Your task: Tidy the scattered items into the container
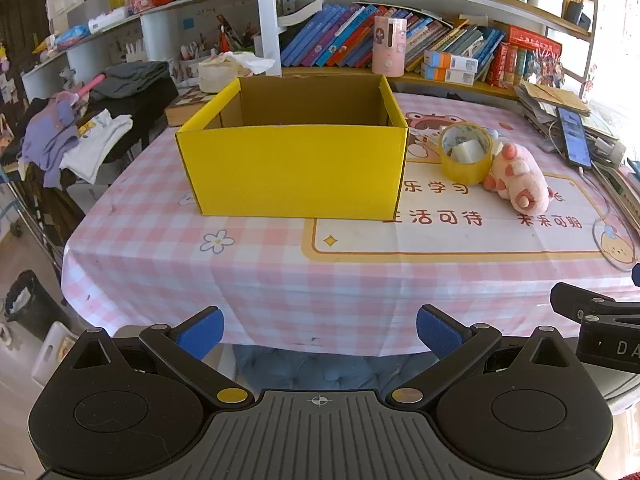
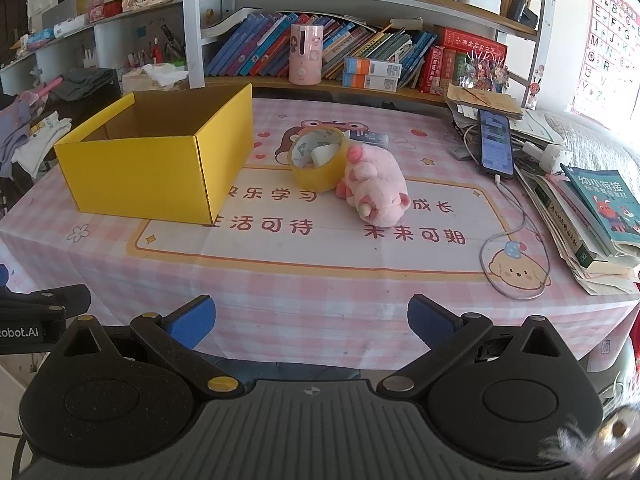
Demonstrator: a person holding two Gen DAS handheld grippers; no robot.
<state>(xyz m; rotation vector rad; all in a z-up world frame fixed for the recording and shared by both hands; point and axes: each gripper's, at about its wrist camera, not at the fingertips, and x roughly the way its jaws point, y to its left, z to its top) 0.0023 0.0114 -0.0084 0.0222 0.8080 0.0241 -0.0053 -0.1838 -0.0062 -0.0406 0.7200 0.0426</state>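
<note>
Yellow cardboard box [image 1: 294,172] sits seemingly empty toward the desk's [image 2: 280,304] left edge, the tape roll [image 2: 318,160] and pink plush [image 2: 376,188] touching mid-desk beside it, nothing tidied yet, left gripper [image 1: 318,332] and right gripper [image 2: 310,320] both spread, holding nothing.

Table [image 2: 320,280] covered by a pink-and-white checked cloth [image 1: 168,264] with a printed cream panel and cartoon figures. On it: open yellow cardboard box [image 1: 294,170] toward the left; just right of it a roll of clear tape [image 2: 318,164] standing on its edge face, touching a pink plush toy [image 2: 376,190] lying on its side; a small dark card-like item [image 2: 370,137] behind them, detail unclear. Right edge carries a phone [image 2: 496,146] on a white cable [image 2: 516,232], stacked papers and books [image 2: 592,224].
</note>
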